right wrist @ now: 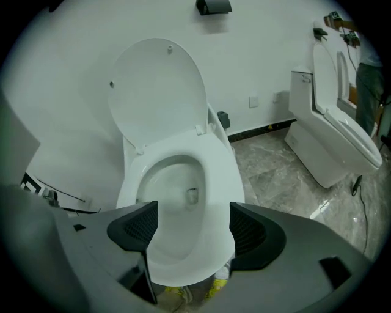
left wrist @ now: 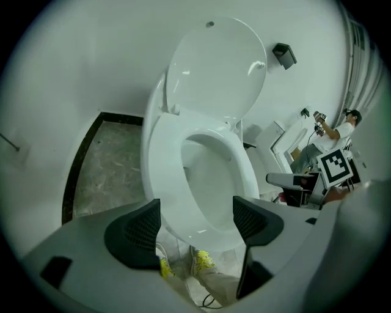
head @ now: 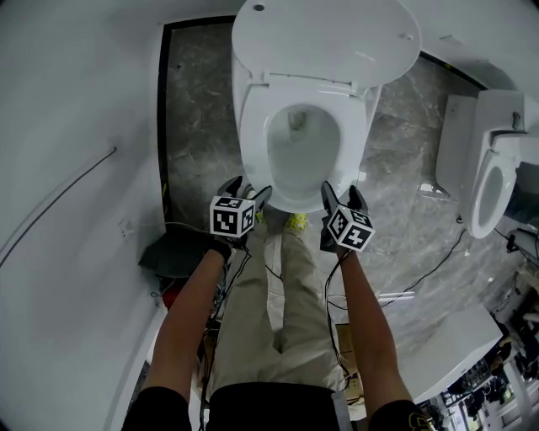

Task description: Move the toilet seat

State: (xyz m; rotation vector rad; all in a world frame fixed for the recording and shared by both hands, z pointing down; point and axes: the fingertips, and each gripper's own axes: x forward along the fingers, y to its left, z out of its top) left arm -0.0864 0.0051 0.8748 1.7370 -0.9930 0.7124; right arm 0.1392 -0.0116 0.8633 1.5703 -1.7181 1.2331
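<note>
White walls (head: 76, 126) and grey marbled floor (head: 198, 118), with dark skirting along the foot of the wall. At the middle, a white toilet: lid (head: 324, 38) tipped up toward the wall, toilet seat (head: 253, 126) lying flat on the bowl rim.

Down at the seat's front edge, left hand-held gripper (head: 247, 192) and right hand-held gripper (head: 343, 195) side by side, one at each side of the front curve. Both angled steeply downward, each carrying a marker cube (head: 232, 216).

Along the left hand-held gripper (left wrist: 195, 226): jaws spread wide, released, black ribbed pads (left wrist: 137, 232) pressing on nothing. Front of the toilet seat (left wrist: 162, 159) framed in the gap between them, not pinched.

Much the same along the right hand-held gripper (right wrist: 192, 227): jaws parted, nothing clamped, front curve of the toilet seat (right wrist: 220, 183) showing between the pads, no contact to be made out.

Beneath the bowl's front, yellow shoes (head: 296, 221) and beige trousers (head: 290, 311). Off to the right and well apart, a second toilet (head: 493, 181). Black cable (head: 421, 278) trailing over the floor between the two. Small black box (right wrist: 214, 6) mounted on the wall above the raised lid. Far back in the left gripper view, another person (left wrist: 339, 131), small, arms raised.
</note>
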